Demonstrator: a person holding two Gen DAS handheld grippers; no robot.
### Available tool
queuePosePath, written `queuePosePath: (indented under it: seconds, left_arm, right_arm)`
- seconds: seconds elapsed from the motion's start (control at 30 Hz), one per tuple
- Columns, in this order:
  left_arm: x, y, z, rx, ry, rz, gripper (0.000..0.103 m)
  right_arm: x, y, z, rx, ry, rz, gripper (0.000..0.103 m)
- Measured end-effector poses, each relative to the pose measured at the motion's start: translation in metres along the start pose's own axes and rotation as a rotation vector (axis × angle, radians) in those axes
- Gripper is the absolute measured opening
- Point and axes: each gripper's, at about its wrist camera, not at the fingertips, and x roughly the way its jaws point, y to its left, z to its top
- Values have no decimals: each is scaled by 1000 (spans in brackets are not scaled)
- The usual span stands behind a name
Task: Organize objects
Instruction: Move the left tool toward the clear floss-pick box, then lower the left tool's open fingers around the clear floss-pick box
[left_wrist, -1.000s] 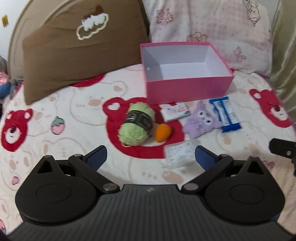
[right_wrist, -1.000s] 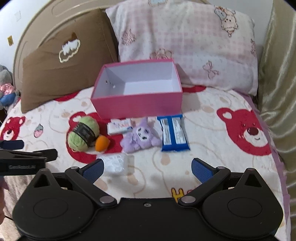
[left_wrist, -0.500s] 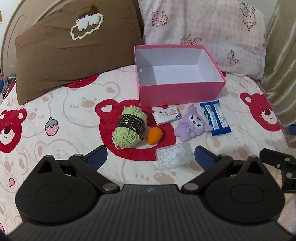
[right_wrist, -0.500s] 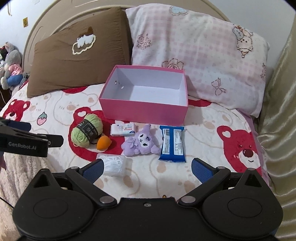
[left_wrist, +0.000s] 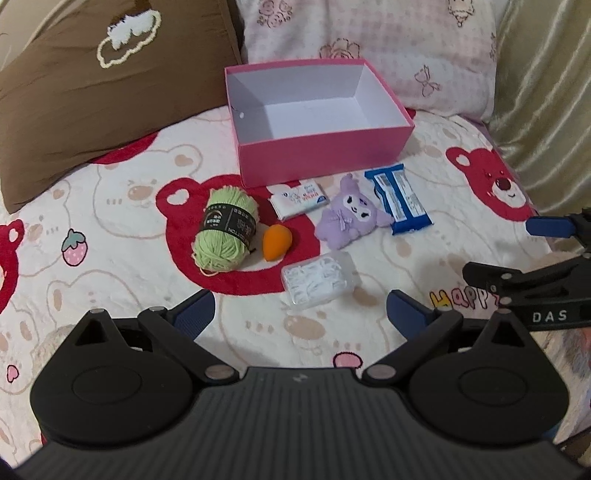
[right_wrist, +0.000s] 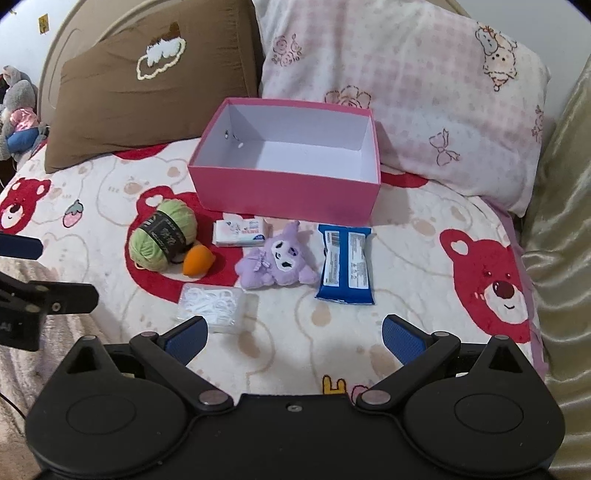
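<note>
- The left gripper (left_wrist: 299, 308) hovers over the bear-print blanket (left_wrist: 110, 206), jaws spread wide and holding nothing.
- The right gripper (right_wrist: 293, 332) hangs likewise, jaws wide apart and empty.
- A clear case of floss picks (left_wrist: 319, 278) lies nearest both grippers, well in front of the pink box (left_wrist: 325, 157).
- Just before the box sit a green yarn ball (left_wrist: 225, 229), an orange sponge (left_wrist: 276, 243), a tissue pack (left_wrist: 300, 198), a purple plush (left_wrist: 349, 218) and a blue snack packet (left_wrist: 400, 203).
- The box stands open and empty, backed by a brown pillow (left_wrist: 103, 85) and a pink pillow (left_wrist: 388, 48).
</note>
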Motion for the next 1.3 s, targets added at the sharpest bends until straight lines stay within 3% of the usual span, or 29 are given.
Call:
queuePosePath:
  seconds: [0.47, 0.83, 1.03, 1.13, 1.3]
  left_arm:
    - [45, 3, -1, 66, 130, -3, 99]
    - [69, 18, -4, 36, 126, -2, 99]
    - [84, 31, 3, -48, 120, 3, 99]
    - [90, 34, 10, -67, 94, 19, 99]
    - [111, 36, 18, -118, 87, -33, 99]
  right_arm:
    - [37, -7, -2, -19, 96, -19, 102]
    - [64, 0, -7, -4, 158, 14, 102]
    - [80, 13, -12, -10, 90, 187, 102]
    - [85, 28, -14, -66, 70, 213, 101]
    - [83, 58, -13, -163, 12, 258, 101]
